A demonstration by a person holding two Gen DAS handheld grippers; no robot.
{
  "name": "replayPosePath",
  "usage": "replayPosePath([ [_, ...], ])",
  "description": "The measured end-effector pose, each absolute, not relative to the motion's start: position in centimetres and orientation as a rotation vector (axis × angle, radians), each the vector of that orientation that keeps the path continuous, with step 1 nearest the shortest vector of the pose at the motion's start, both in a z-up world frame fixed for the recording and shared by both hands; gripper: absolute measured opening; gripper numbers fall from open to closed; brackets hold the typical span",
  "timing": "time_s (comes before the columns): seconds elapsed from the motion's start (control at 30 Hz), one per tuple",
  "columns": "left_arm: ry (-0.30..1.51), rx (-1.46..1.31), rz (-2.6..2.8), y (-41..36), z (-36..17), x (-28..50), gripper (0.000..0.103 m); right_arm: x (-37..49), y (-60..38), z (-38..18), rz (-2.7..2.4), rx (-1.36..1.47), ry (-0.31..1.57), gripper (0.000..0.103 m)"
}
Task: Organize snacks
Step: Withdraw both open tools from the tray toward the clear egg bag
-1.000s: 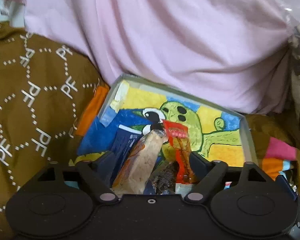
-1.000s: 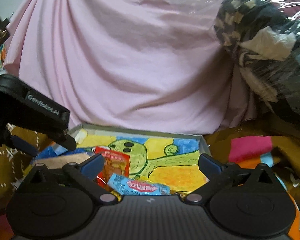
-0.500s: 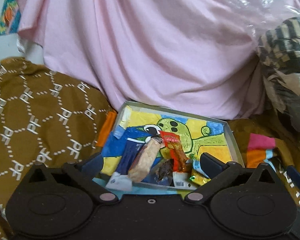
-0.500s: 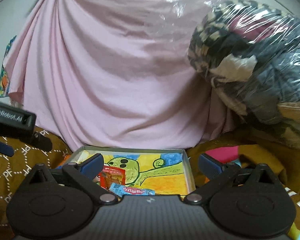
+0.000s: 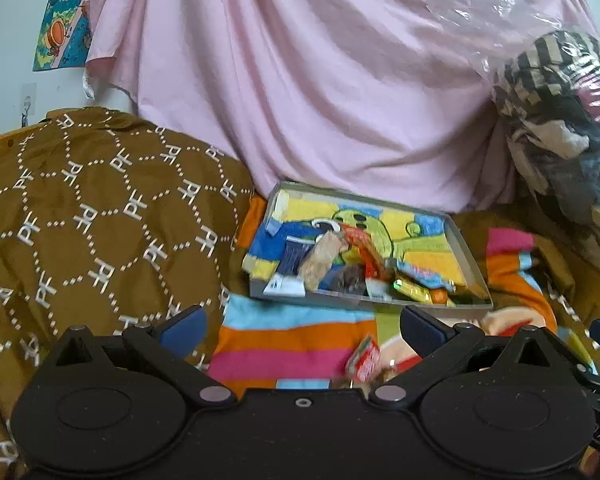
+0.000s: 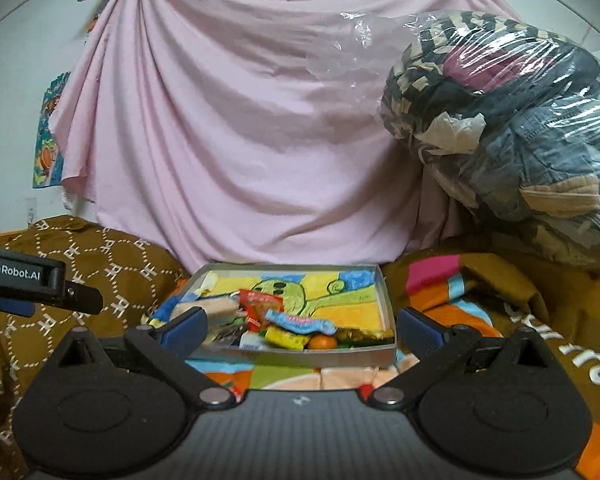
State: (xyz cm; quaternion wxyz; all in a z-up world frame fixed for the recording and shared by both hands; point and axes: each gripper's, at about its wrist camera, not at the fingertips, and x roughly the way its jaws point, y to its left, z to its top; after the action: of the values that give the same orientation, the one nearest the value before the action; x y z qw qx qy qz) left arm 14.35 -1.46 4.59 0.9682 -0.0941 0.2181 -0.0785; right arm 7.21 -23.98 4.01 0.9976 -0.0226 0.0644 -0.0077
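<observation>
Broadly, the sorting looks mostly done, judging by how things lie: the shallow grey cardboard box [image 5: 370, 304] with a bright green cartoon figure on its yellow and blue floor sits on the striped, multicoloured blanket [image 5: 288, 340], in front of the draped pink sheet [image 5: 320, 80], between the brown patterned quilt [image 5: 80, 216] and the clear plastic bag of folded clothes [image 6: 512, 128]; its near half is filled with a loose heap of wrapped snacks [image 5: 340, 272], while the far half of the floor is bare.

What appears left: one small red and green snack packet [image 5: 366, 360] lies outside the box on the blanket, close in front of the left gripper [image 5: 302, 326]; it probably belongs in the box; the heap itself is unsorted, packets overlapping at odd angles.

Contents, as far as can be made out: a dark blue packet [image 5: 294, 258], a long tan bar wrapper [image 5: 320, 260], a red-orange sachet [image 6: 260, 304], a light blue wrapper with pink lettering [image 6: 304, 322], a yellow packet [image 6: 286, 338], and a small round orange item [image 6: 324, 343] at the front wall.

Left gripper: jaws spread fully, nothing between them; right gripper [image 6: 302, 326]: jaws likewise wide apart and empty; both stand back from the box.
</observation>
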Motion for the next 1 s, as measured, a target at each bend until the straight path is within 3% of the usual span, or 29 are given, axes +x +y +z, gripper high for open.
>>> replayPosePath([
  [0.53, 0.501, -0.002, -0.111, -0.2, 0.3, 8.6, 0.102, 3.5, -21.7, 1.2, -0.028, -0.063, 0.336, 0.103],
  [1.0, 0.68, -0.056, -0.109, 0.2, -2.2, 8.9, 0.102, 4.1, -19.9, -1.4, -0.036, -0.114, 0.515, 0.103],
])
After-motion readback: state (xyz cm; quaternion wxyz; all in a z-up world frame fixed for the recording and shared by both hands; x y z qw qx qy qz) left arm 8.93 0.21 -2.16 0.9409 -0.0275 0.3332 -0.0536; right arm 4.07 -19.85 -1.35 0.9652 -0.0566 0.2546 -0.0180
